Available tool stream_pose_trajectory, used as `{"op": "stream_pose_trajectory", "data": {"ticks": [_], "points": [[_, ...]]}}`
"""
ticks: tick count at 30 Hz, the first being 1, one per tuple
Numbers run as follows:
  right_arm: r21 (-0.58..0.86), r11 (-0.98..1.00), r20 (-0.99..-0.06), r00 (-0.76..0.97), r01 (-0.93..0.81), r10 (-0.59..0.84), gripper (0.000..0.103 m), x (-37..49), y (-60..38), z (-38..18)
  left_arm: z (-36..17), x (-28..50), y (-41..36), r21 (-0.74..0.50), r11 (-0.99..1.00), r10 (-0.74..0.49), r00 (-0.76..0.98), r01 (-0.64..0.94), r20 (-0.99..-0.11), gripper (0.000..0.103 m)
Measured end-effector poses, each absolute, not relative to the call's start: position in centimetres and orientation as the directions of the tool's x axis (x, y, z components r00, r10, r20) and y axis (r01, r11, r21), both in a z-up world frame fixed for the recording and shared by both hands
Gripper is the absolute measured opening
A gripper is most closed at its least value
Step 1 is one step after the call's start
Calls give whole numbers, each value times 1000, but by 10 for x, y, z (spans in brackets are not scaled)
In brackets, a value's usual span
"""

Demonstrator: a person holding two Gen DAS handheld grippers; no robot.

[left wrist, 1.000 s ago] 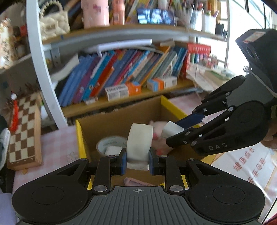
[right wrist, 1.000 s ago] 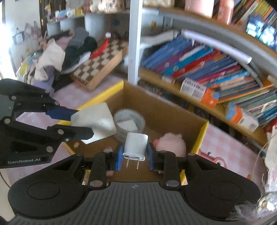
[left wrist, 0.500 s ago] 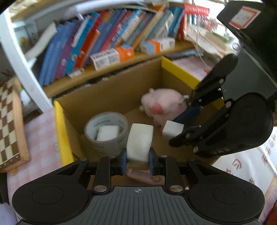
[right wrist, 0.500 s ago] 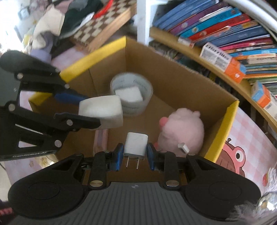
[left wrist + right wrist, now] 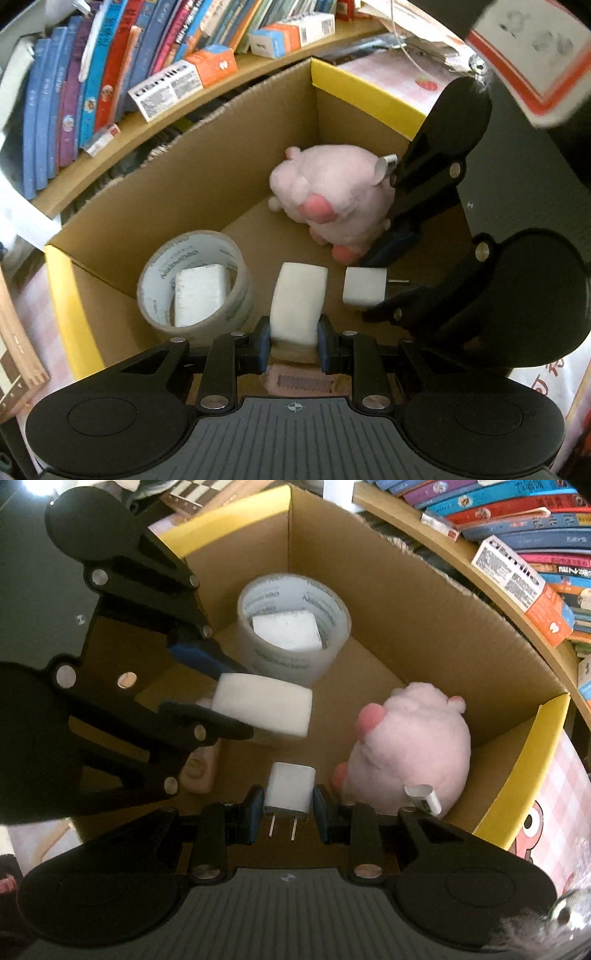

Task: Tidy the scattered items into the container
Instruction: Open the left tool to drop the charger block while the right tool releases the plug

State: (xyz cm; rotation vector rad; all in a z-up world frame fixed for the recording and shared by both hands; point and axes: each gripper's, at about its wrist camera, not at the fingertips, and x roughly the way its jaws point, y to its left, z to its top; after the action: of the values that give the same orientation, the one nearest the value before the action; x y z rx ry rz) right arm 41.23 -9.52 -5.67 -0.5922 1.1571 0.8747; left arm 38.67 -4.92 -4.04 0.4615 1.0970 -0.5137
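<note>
Hovering inside cardboard box (image 5: 192,177) | white block (image 5: 297,301) was pinched by left gripper (image 5: 293,338) | charger plug (image 5: 290,788) was clamped by right gripper (image 5: 288,814) | tape roll (image 5: 293,627), pink plush (image 5: 410,746) were seen on floor

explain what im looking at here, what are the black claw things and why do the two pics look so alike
The black claws are two-finger grippers, one held in each of a person's hands. Each carries a wide-angle camera looking along its fingers, so each picture shows its own gripper at the bottom and the other one from the side.

Both hover over a cardboard box with yellow edges. Inside are a roll of clear tape with a white block in its middle, a pink plush pig and a pink comb.

The left gripper clamps a white eraser-like block. The right gripper clamps a white plug adapter, prongs pointing back at the camera.
</note>
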Motion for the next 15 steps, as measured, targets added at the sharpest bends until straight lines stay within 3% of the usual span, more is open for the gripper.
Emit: {"op": "stream_pose_trajectory", "data": {"ticks": [15], "points": [[50,567,-940,152,-822,304,30,415,-99,-50,-44,390,-44,90,800,-161,357,594,-920,29]]}}
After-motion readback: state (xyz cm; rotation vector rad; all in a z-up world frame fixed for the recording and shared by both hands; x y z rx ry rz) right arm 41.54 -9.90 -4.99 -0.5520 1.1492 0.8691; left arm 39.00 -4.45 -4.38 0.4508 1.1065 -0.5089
